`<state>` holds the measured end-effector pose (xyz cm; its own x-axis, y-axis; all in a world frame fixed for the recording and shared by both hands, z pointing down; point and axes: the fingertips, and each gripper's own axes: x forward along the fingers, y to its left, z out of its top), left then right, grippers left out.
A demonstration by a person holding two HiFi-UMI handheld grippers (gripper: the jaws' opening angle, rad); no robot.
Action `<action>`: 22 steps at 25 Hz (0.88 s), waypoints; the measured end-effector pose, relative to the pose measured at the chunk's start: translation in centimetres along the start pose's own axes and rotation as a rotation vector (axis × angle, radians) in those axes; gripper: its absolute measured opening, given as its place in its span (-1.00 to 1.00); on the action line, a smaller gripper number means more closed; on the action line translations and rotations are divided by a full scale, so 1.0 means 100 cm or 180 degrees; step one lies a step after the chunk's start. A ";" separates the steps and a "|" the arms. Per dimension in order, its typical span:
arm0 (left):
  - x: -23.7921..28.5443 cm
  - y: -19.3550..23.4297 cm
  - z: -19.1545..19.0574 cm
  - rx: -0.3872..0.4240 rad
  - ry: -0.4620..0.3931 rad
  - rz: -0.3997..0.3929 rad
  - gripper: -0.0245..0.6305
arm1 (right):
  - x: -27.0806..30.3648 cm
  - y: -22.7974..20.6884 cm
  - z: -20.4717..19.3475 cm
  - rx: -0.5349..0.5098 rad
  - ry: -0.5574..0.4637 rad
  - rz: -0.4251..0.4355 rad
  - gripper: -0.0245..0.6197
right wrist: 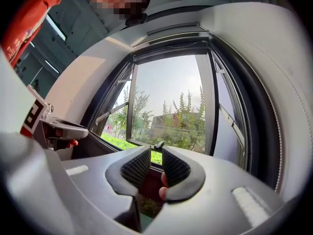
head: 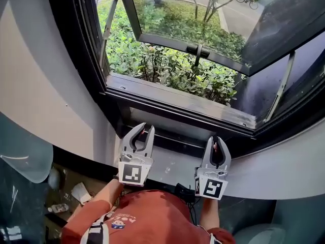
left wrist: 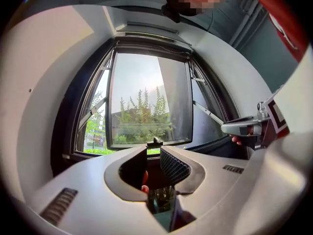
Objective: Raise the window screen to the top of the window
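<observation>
**Both claws down at the sill**

Head view: my grey left claw (head: pixel 145 131) and grey right claw (head: pixel 217 142) sit below the black-framed window (head: pixel 76 44). The grey window screen bar (head: pixel 177 99), I think, is at 12 o'clock.
Left gripper view: jaws half apart, holding nothing.
Right gripper view: narrower gap, also holding nothing.

Head view steeply down onto the window (head: pixel 177 100); both gripper views low, near, up at it.
</observation>
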<state>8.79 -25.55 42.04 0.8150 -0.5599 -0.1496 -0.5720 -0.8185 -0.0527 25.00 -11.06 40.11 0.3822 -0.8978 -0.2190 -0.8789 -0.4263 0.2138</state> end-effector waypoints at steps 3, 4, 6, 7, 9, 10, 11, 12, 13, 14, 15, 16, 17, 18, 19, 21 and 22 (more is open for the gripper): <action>-0.005 -0.002 -0.006 0.0040 0.0028 -0.0012 -0.69 | -0.003 0.003 -0.009 0.0064 0.0053 -0.0002 -0.72; -0.006 -0.003 -0.006 0.0075 0.0016 -0.0012 -0.70 | -0.004 0.004 -0.011 0.0081 0.0062 -0.0005 -0.75; -0.007 -0.004 -0.007 0.0148 -0.0003 0.0012 -0.77 | -0.004 0.007 -0.014 0.0086 0.0077 -0.0015 -0.81; -0.008 -0.004 -0.008 0.0170 0.0001 0.0029 -0.81 | -0.004 0.008 -0.015 0.0090 0.0086 -0.0020 -0.84; -0.008 -0.006 -0.009 0.0163 0.0019 0.0032 -0.90 | -0.005 0.009 -0.017 0.0130 0.0104 -0.0021 -0.89; -0.009 -0.007 -0.010 0.0143 0.0031 0.0016 -0.91 | -0.005 0.009 -0.017 0.0160 0.0105 -0.0018 -0.89; -0.010 -0.008 -0.011 0.0123 0.0040 0.0000 -0.91 | -0.006 0.009 -0.017 0.0188 0.0102 -0.0015 -0.89; -0.010 -0.008 -0.012 0.0104 0.0047 -0.0012 -0.91 | -0.006 0.009 -0.018 0.0211 0.0097 -0.0013 -0.89; -0.011 -0.009 -0.012 0.0091 0.0052 -0.0019 -0.91 | -0.007 0.009 -0.018 0.0224 0.0092 -0.0009 -0.90; -0.011 -0.009 -0.012 0.0089 0.0054 -0.0022 -0.91 | -0.007 0.009 -0.019 0.0230 0.0087 -0.0004 -0.89; -0.011 -0.009 -0.012 0.0096 0.0051 -0.0022 -0.91 | -0.007 0.009 -0.019 0.0235 0.0084 0.0002 -0.90; -0.011 -0.009 -0.012 0.0108 0.0046 -0.0022 -0.91 | -0.006 0.009 -0.020 0.0242 0.0081 0.0007 -0.89; -0.011 -0.010 -0.012 0.0123 0.0045 -0.0022 -0.91 | -0.006 0.009 -0.020 0.0251 0.0078 0.0012 -0.89; -0.011 -0.009 -0.012 0.0137 0.0045 -0.0020 -0.91 | -0.006 0.009 -0.020 0.0257 0.0073 0.0015 -0.89; -0.011 -0.009 -0.011 0.0148 0.0043 -0.0015 -0.91 | -0.006 0.010 -0.020 0.0259 0.0069 0.0016 -0.89; -0.011 -0.007 -0.010 0.0153 0.0031 -0.0004 -0.91 | -0.005 0.011 -0.019 0.0254 0.0061 0.0022 -0.89; -0.011 -0.007 -0.010 0.0148 0.0023 0.0004 -0.91 | -0.005 0.011 -0.019 0.0252 0.0058 0.0028 -0.89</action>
<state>8.41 -24.51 43.19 0.8148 -0.5619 -0.1426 -0.5766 -0.8111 -0.0984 24.43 -11.32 42.27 0.3788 -0.9036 -0.1999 -0.9018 -0.4089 0.1396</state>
